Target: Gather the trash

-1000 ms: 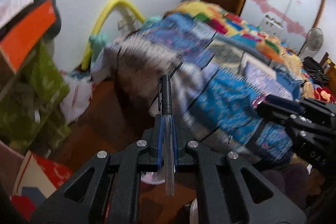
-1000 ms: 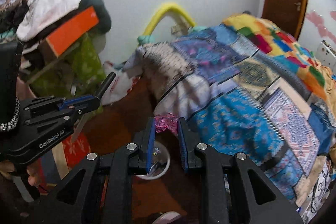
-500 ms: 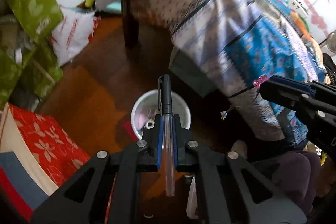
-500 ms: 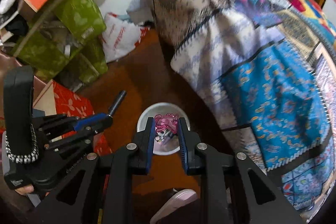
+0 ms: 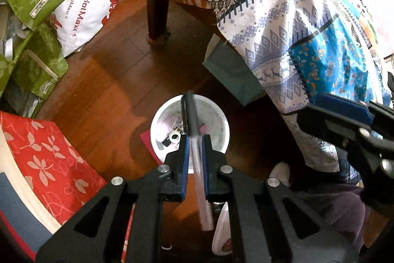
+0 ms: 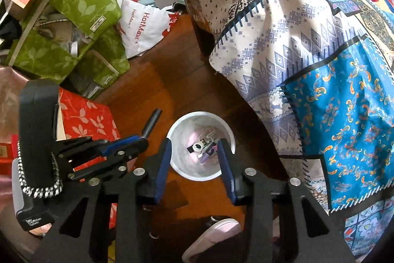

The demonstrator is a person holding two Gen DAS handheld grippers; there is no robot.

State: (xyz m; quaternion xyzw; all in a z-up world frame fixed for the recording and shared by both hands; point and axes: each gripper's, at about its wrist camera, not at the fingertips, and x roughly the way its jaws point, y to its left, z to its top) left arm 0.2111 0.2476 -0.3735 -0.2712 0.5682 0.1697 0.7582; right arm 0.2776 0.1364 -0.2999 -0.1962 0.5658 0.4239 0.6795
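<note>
A white trash bin stands on the wooden floor with several small scraps inside; it also shows in the right wrist view. My left gripper is shut on a pen with a black cap and clear barrel, held right above the bin. In the right wrist view the left gripper and the pen sit just left of the bin. My right gripper is open and empty above the bin. A pink scrap lies inside the bin.
A bed with a patterned quilt fills the right side; its wooden leg stands behind the bin. Green bags, a white HotMax bag and a red floral box crowd the left. A slipper lies near.
Both grippers tilted down and moved over the bin. My right gripper opened and the pink scrap it held dropped into the bin. The left keeps the pen.
</note>
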